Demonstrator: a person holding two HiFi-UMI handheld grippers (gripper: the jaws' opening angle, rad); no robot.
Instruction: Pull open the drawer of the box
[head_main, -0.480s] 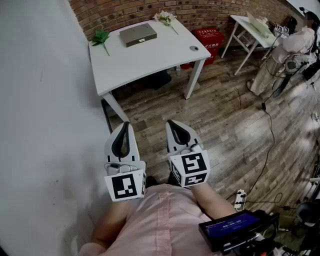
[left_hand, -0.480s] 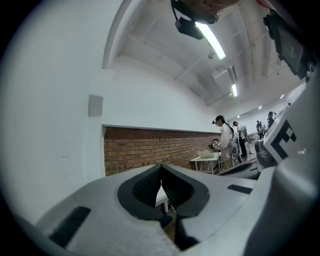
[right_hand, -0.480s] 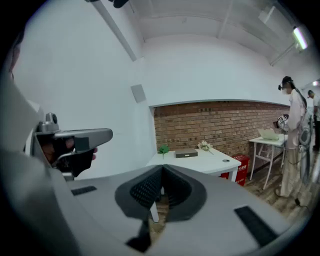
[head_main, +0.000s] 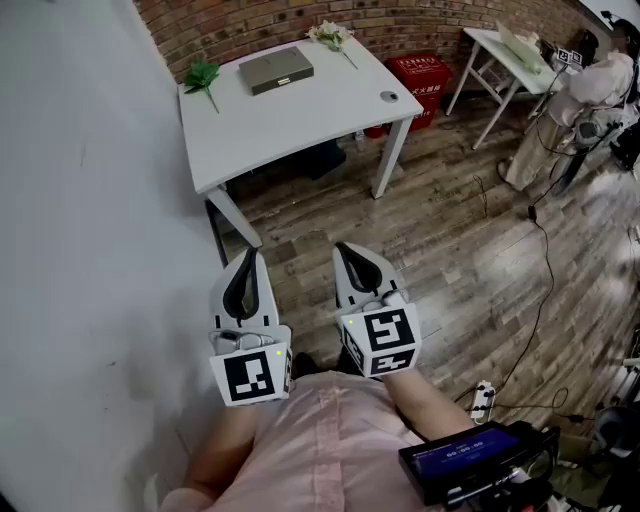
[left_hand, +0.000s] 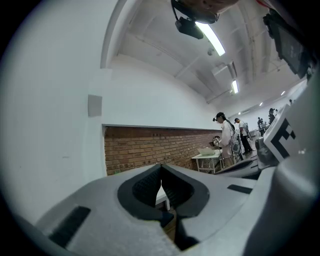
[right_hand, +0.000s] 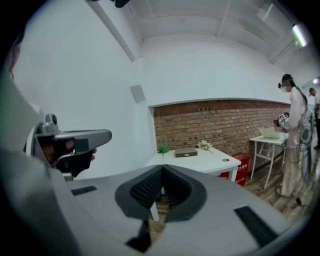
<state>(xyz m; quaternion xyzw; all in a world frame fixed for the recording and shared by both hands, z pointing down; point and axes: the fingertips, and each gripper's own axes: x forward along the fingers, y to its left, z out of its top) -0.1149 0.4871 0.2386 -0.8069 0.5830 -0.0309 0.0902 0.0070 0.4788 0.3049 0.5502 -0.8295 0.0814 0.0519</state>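
Brick in rough red-brown courses (head_main: 300, 20) backs the room, a smooth white wall (head_main: 80, 200) runs along the left, and the floor (head_main: 450, 240) is worn grey-brown wood plank. A white tabletop (head_main: 300, 120) on angled white legs stands against the brick.

The box (head_main: 276, 70), flat, rectangular and dull grey-green, lies at the tabletop's far side between a green paper flower (head_main: 202, 73) and a white flower sprig (head_main: 331, 36). No drawer front or handle can be made out on it. A small round grey disc (head_main: 388, 97) sits near the tabletop's right edge. Behind that edge stands a red crate (head_main: 418, 78) with white print too small to read.

The left claw (head_main: 248, 255) and right claw (head_main: 342, 248) are held side by side low before a pink shirt (head_main: 320, 440), pointing toward the tabletop and well apart from the box. Each is smooth grey-white plastic with black ribbed pads and carries a cube bearing black-and-white square markers. In both gripper views the pads meet tip to tip with nothing between them. A dark screen (head_main: 478, 458) at lower right shows blue-lit text that is illegible.
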